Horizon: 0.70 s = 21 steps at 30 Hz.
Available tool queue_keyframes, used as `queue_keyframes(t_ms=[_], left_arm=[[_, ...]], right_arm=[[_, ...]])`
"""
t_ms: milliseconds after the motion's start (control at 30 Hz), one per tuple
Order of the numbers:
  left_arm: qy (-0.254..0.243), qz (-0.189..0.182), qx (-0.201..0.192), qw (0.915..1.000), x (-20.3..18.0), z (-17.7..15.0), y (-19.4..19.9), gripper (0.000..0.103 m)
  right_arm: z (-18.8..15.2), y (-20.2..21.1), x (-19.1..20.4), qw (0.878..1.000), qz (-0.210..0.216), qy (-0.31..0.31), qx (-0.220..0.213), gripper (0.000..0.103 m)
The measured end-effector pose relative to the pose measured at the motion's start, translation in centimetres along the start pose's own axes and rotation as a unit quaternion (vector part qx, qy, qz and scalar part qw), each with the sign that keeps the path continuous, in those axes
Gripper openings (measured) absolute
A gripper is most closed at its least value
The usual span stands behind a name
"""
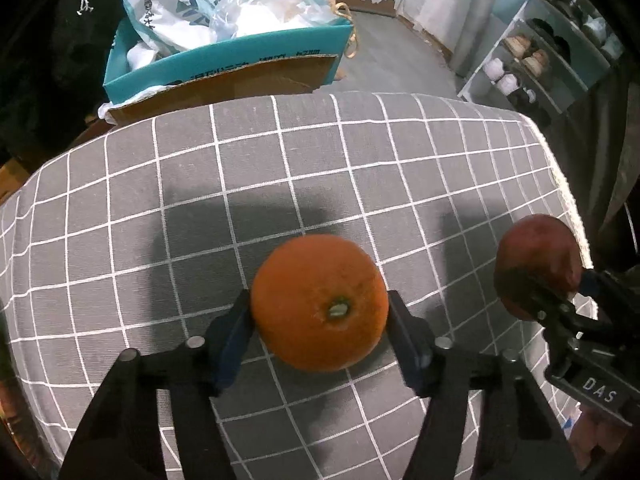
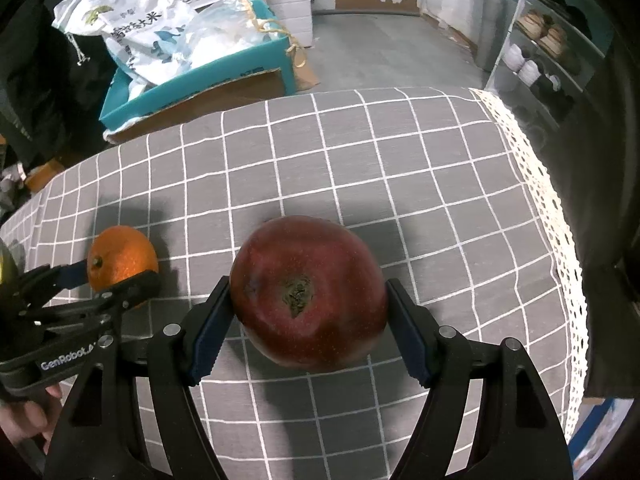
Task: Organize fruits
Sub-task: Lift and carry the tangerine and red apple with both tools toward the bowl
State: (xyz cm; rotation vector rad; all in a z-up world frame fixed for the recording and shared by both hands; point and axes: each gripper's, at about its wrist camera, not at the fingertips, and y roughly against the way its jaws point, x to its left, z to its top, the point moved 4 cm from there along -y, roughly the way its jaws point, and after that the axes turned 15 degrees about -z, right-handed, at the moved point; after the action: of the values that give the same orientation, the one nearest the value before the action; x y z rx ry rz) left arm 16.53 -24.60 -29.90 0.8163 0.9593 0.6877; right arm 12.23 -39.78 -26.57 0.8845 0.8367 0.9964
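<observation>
Above the checked cloth, left claw clamping orange, right claw clamping apple.

Orange fruit, dark red apple, grey tablecloth with white grid, teal box.

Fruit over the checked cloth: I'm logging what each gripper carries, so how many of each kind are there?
Orange: 1, clamped in the left gripper
Apple: 1, dark red, clamped in the right gripper
Total: 2 fruits, both held over the tablecloth
</observation>
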Motion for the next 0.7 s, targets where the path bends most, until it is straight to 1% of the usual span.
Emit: queue_keyframes(t_ms=[167,300,433,700], left_arm=[[-0.009,0.009,-0.005,0.9999,-0.2,-0.5,0.3,0.064],[-0.012,0.007,-0.010,0.9998,-0.5,-0.8,1.0,0.063],[-0.013,0.007,-0.022,0.9997,-0.7,-0.9,2.5,0.063],[-0.026,0.020,-0.051,0.9982,-1.1,-1.0,6.3,0.063]], right_arm=[[0.1,0.6,0.4,1.000,-0.002,0.007,-0.009,0.074],[0.2,1.3,0.5,1.000,-0.003,0.011,-0.017,0.074],[0.3,2.3,0.5,0.999,-0.007,0.015,-0.029,0.074],[0.5,5.1,0.9,0.998,-0.005,0.017,-0.058,0.074]])
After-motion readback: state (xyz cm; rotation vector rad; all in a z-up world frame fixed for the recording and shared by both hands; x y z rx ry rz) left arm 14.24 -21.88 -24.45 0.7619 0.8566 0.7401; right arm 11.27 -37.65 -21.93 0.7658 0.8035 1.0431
